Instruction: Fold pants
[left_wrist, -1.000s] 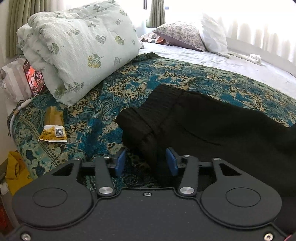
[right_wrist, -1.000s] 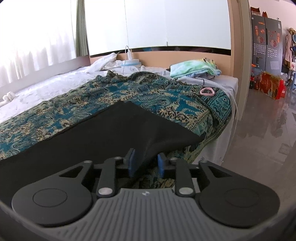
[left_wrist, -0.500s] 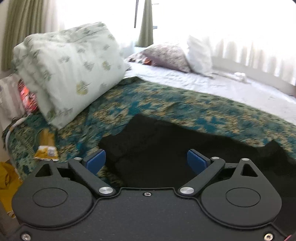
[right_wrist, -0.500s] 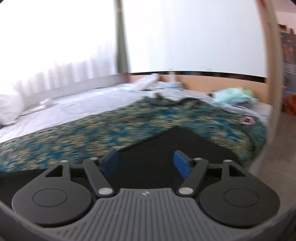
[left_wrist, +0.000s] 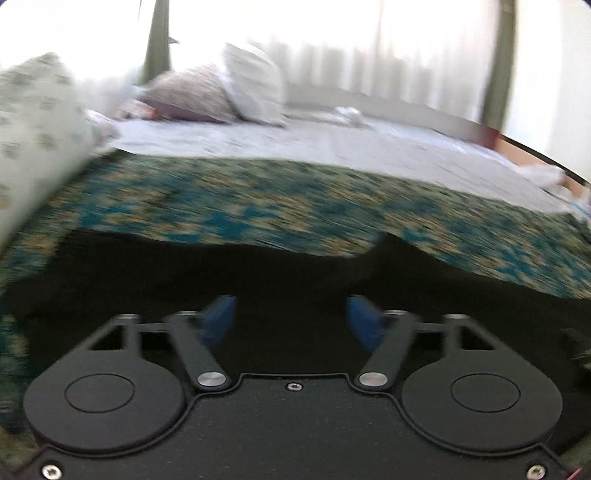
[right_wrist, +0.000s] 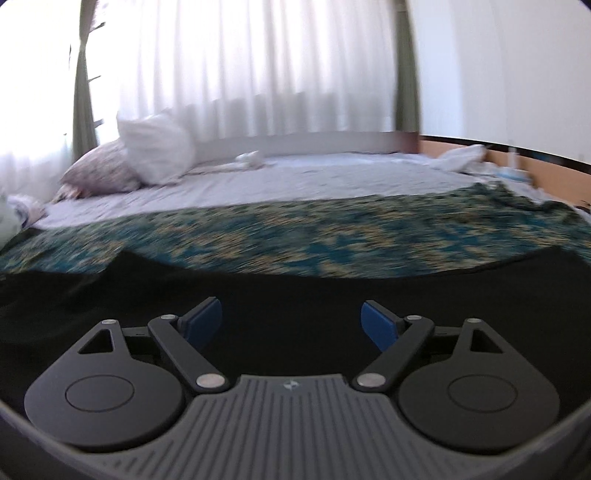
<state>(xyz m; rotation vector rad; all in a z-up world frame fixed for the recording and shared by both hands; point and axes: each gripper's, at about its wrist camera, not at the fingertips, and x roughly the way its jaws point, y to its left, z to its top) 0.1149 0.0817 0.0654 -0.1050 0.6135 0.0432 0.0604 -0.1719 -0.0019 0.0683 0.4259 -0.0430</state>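
Two grippers, both over the black pants w/ nothing pinched. Left gripper (left_wrist: 291, 317): blue pads (left_wrist: 218, 319) apart, jaws closing, only dark cloth seen below the gap, pads not pressing it as far as the blur shows. Right gripper (right_wrist: 291, 321): pads (right_wrist: 378, 325) spread wide, jaws opening, nothing between them. Black pants (right_wrist: 295, 291) lie flat across the near edge of the bed, on the teal-and-gold patterned bedspread (right_wrist: 295, 240), reaching past both sides of each view; a small peak in the far edge of the cloth shows in left wrist view (left_wrist: 391, 247). Beyond the bedspread, a pale sheet (right_wrist: 277, 177) covers the rest of the bed. At the head end, a floral pillow (right_wrist: 99, 173) w/ a white pillow (right_wrist: 155, 147) against it. Sheer white curtains (right_wrist: 258, 66) behind, backlit. Left view heavily motion-blurred.
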